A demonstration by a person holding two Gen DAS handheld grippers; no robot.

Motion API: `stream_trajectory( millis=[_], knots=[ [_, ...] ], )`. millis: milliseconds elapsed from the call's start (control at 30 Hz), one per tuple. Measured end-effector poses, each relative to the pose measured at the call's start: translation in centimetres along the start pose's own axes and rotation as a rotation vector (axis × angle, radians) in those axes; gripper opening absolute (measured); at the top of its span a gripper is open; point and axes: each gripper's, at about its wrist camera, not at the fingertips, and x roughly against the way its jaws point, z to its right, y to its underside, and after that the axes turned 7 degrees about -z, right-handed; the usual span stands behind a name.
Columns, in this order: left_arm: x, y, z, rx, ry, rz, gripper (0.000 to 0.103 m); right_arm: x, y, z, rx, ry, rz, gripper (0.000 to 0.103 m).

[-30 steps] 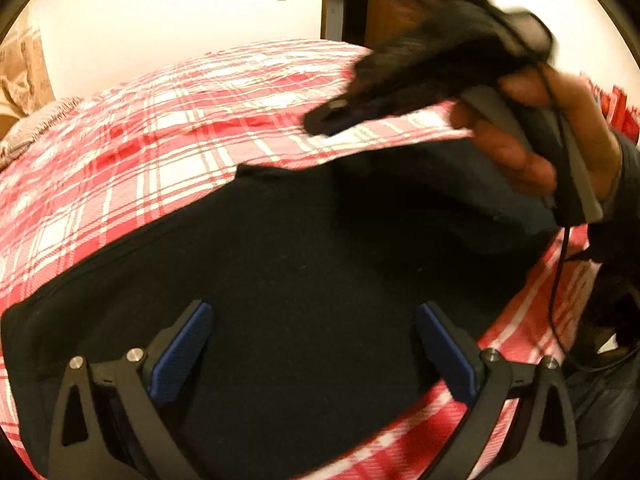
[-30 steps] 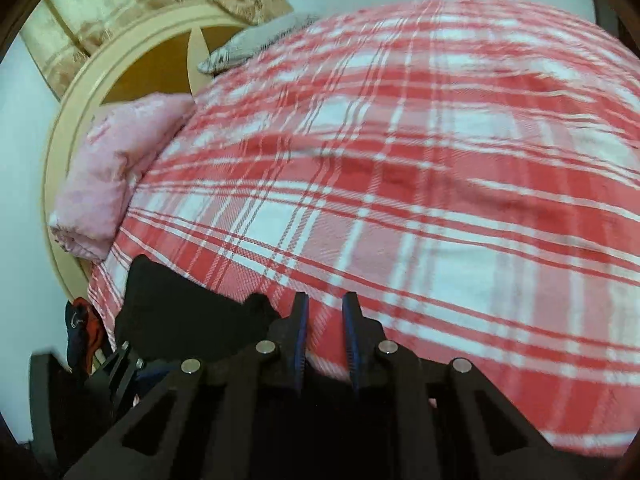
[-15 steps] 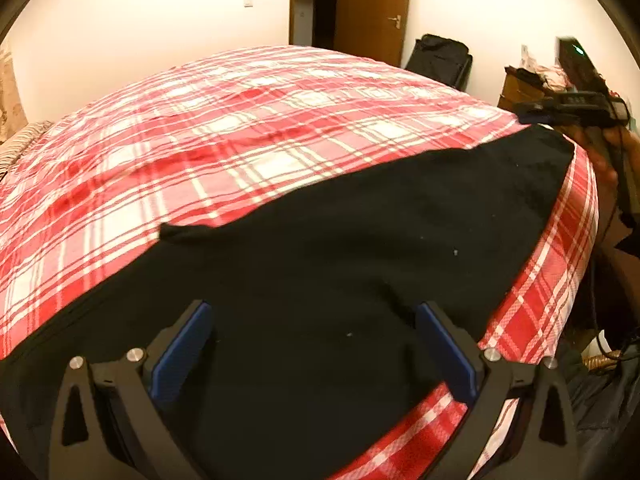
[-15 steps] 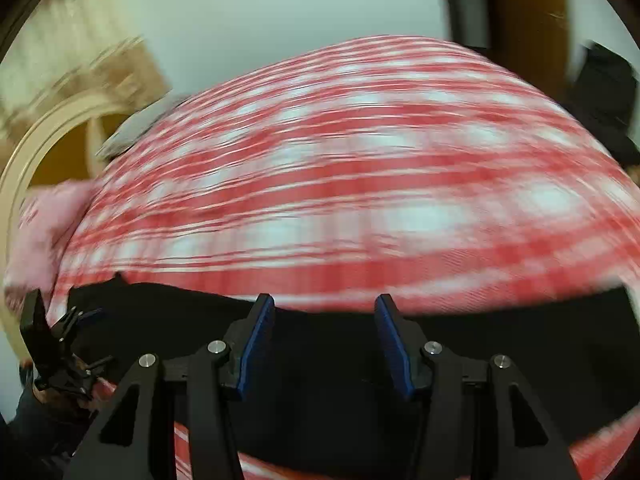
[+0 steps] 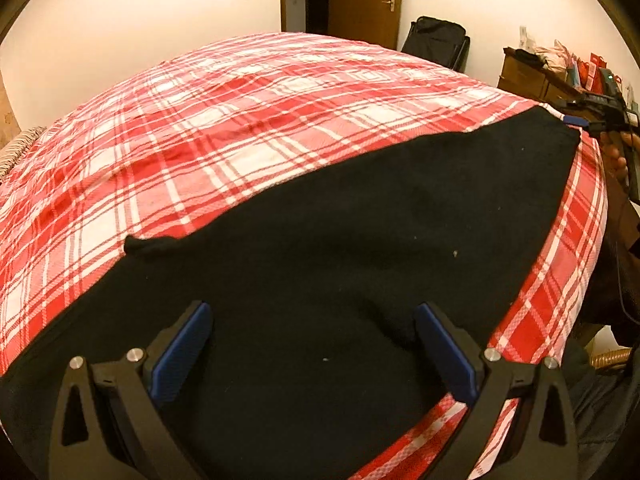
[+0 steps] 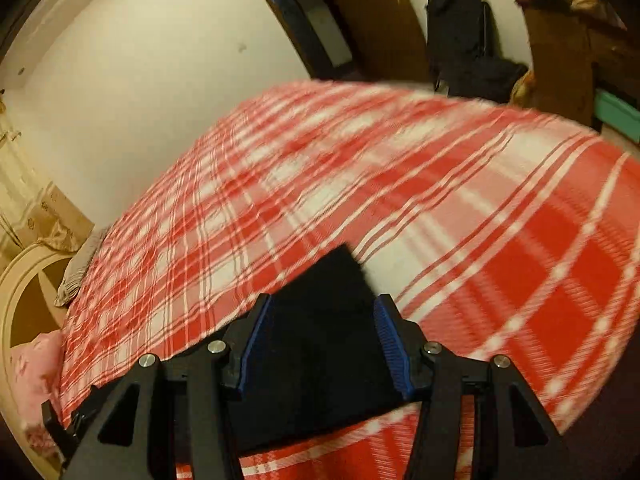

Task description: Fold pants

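Lying flat along the near edge of the bed (image 5: pixel 280 128), the black pants (image 5: pixel 320 264) stretch from lower left to far right across the red-and-white plaid cover. One small fabric tab sticks out on the far edge of the pants, left of centre.

L gripper (image 5: pixel 314 354) hovers over the wide end of the pants, jaws spread wide, blue pads (image 5: pixel 180 354) apart w/ nothing between them; contact w/ the cloth can't be judged from this angle.

R gripper (image 6: pixel 324 346) sits at the narrow far end of the pants (image 6: pixel 320 344). In its own view, which is motion-blurred, jaws are parted w/ the black cloth showing between the pads (image 6: pixel 256 344); the end of the fabric pokes out past the fingertips onto the plaid. Pads look clear of the cloth on both sides, so released, not pinching. From the left wrist view the same R gripper (image 5: pixel 576 122) appears at the far right corner of the pants, held by a hand (image 5: pixel 620 156) just off the bed edge.

Bkgd: brown door (image 5: pixel 364 0), black bag (image 5: pixel 434 46) by the wall, wooden dresser (image 5: pixel 528 74) w/ clutter on top. Right wrist view also shows a pink pillow (image 6: pixel 34 376) and curved headboard (image 6: pixel 24 292) at the left.
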Motion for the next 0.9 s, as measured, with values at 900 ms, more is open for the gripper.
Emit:
stream_trajectory(
  millis=[900],
  knots=[
    [-0.4,0.0,-0.1,0.017,-0.004,-0.004,0.103,1.0,1.9,4.2,-0.049,-0.003,-0.044,0.049]
  ],
)
